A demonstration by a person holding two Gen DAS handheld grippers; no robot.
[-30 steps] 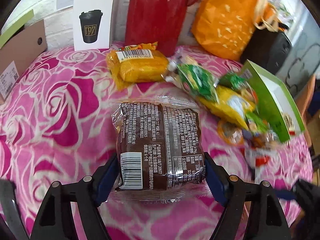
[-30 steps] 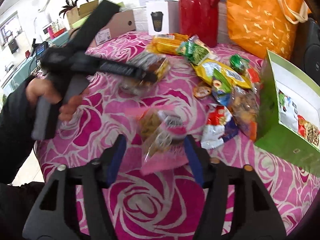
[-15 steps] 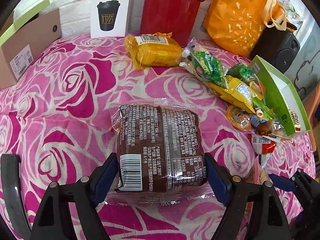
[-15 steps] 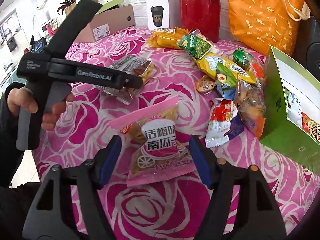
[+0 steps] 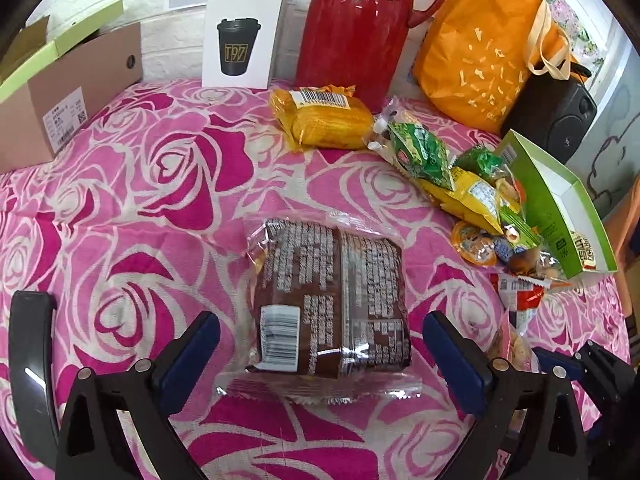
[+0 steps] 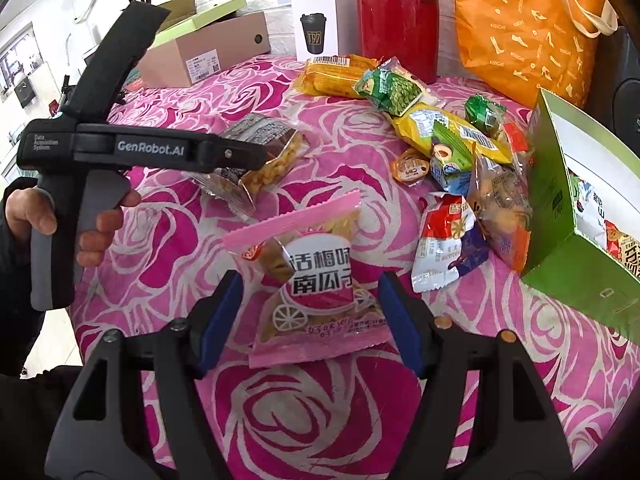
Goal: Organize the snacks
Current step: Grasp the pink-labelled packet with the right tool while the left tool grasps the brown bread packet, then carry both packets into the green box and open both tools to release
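White box (image 5: 243, 38), printed "T97" on a cup. Left gripper (image 6: 224, 154), marked "GenRobot.AI", spread wide around brown packet (image 5: 332, 300) lying before that box. Right gripper (image 6: 310, 316) wide around pink packet (image 6: 316, 280). Green box (image 6: 576, 208), right of it, holds packets.

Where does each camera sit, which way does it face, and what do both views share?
Left wrist: on the left gripper, facing forward over the brown packet between its open fingers.
Right wrist: on the right gripper, facing the pink packet; the left hand shows, holding the other gripper.
Shared: red flask, orange bag, green box, rose cloth.
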